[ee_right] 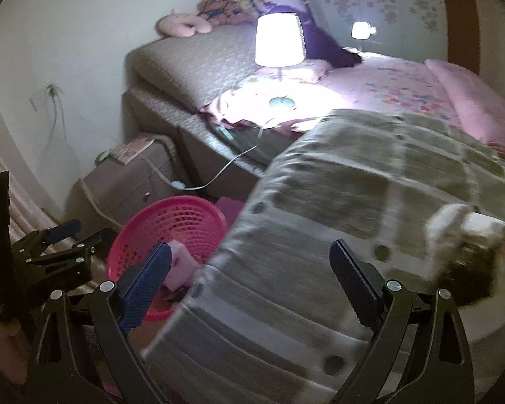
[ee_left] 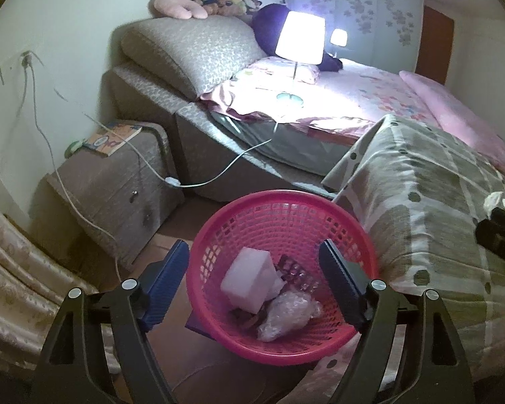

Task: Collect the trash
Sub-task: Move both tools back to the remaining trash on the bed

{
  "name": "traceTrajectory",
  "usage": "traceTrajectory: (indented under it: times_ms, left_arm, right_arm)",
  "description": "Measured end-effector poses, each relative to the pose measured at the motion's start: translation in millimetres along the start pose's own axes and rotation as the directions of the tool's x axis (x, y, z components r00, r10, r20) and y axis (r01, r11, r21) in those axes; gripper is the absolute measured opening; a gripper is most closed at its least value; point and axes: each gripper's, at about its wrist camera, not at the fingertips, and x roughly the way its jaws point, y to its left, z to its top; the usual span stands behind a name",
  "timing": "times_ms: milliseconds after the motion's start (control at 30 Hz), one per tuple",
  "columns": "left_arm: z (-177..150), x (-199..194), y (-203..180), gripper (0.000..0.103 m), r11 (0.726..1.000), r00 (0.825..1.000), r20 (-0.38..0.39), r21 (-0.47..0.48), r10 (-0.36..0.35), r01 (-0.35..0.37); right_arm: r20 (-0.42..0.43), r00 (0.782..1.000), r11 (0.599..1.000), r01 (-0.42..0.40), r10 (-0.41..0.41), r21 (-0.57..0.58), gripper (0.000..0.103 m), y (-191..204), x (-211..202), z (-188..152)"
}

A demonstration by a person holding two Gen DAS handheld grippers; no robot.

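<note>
A pink mesh basket [ee_left: 252, 215] sits on the floor beside the bed. It holds a white foam block [ee_left: 249, 279], a crumpled clear plastic bag [ee_left: 286, 314] and a blister pack [ee_left: 294, 269]. My left gripper [ee_left: 254, 266] is open above the basket, holding nothing. The basket also shows in the right wrist view [ee_right: 185, 215]. My right gripper [ee_right: 249, 269] is open and empty above the grey checked blanket [ee_right: 336, 202]. A crumpled white tissue [ee_right: 451, 222] lies on the blanket to its right, beside a dark object [ee_right: 471, 269]. The right gripper's edge [ee_left: 501, 235] shows in the left view by that tissue [ee_left: 495, 198].
A lit lamp [ee_left: 299, 38] stands on the bed's pink sheet [ee_left: 370, 91], its cable [ee_left: 225, 168] trailing to the floor. A brown nightstand [ee_left: 118, 185] with a book [ee_left: 112, 136] stands left of the bed. Plush toys [ee_left: 198, 3] sit on the headboard. A curtain [ee_left: 13, 269] hangs at left.
</note>
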Motion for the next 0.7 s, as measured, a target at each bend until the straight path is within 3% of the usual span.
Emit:
traceTrajectory:
  times_ms: [300, 433, 700]
  left_arm:
    - [-3, -10, -24, 0.078, 0.997, 0.999, 0.021, 0.063, -0.047, 0.045]
    - [-5, -12, -37, 0.078, 0.994, 0.997, 0.016, 0.081, -0.077, 0.076]
    - [-9, -14, -73, 0.078, 0.979, 0.991, -0.008, 0.160, -0.130, 0.130]
  right_arm:
    - [0.064, 0.983, 0.980, 0.165, -0.172, 0.111, 0.092, -64, -50, -29]
    - [0.073, 0.961, 0.953, 0.253, -0.268, 0.167, 0.092, -98, -74, -46]
    - [0.071, 0.924, 0.903, 0.347, -0.375, 0.252, 0.092, -148, -103, -70]
